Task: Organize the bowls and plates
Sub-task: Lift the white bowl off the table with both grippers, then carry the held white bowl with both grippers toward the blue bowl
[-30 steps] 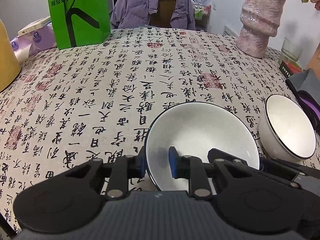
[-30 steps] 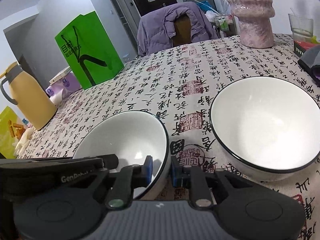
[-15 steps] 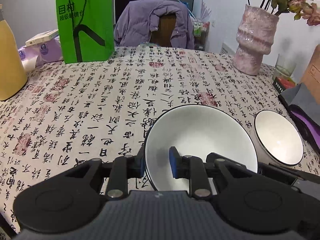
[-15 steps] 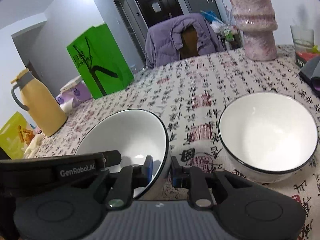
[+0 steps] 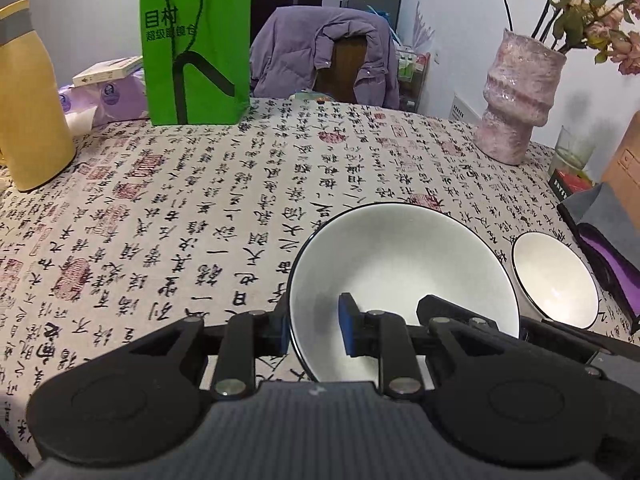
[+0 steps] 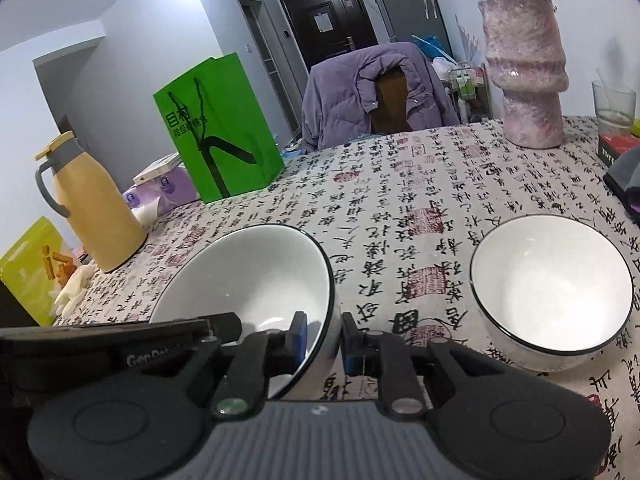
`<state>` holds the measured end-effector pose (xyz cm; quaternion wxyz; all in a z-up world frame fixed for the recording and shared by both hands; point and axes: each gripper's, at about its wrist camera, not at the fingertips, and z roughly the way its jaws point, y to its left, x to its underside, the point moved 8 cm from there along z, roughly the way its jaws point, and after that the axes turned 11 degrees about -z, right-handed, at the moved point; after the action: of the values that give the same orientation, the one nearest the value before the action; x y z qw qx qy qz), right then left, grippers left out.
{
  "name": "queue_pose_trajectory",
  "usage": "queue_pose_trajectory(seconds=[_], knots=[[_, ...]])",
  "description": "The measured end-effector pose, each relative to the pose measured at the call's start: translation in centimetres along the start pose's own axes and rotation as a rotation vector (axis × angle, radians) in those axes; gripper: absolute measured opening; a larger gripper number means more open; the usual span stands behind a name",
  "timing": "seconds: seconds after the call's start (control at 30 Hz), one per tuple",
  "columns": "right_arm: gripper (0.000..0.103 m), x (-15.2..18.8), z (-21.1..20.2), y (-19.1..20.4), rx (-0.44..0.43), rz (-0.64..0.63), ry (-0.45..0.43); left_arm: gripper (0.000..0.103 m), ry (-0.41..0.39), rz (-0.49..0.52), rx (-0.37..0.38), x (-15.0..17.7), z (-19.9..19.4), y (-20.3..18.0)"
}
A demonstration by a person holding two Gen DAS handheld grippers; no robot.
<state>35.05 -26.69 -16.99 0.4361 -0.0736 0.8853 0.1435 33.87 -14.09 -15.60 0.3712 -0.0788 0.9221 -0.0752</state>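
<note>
A large white bowl with a black rim (image 5: 404,264) is held off the table by both grippers. My left gripper (image 5: 313,328) is shut on its left rim, one pad inside and one outside. My right gripper (image 6: 323,338) is shut on its right rim; the bowl shows in the right wrist view (image 6: 256,276). A second white bowl with a black rim (image 6: 552,284) stands on the tablecloth to the right, and also shows in the left wrist view (image 5: 554,280).
A calligraphy-print tablecloth (image 5: 200,208) covers the table. At the back stand a green paper bag (image 5: 196,52), a yellow jug (image 5: 28,100) and a pink vase (image 5: 520,100). A glass (image 6: 614,110) and a dark pouch (image 5: 600,232) lie at the right edge.
Both grippers have risen with the large bowl between them. The table and the second bowl now look lower and farther away.
</note>
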Motion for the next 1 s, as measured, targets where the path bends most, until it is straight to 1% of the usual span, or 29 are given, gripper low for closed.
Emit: queue_pose_trajectory(seconds=[0.43,1.0], knots=[[0.018,-1.1,-2.6,3.0,0.002,-0.024,-0.042,0.023,-0.045,-0.013,0.011,-0.5,-3.9,1.7],[0.018,-1.3,-5.6,7.4,-0.003,-0.065,-0.077,0.023,-0.091,-0.045,0.022,-0.3,-8.3,4.5]])
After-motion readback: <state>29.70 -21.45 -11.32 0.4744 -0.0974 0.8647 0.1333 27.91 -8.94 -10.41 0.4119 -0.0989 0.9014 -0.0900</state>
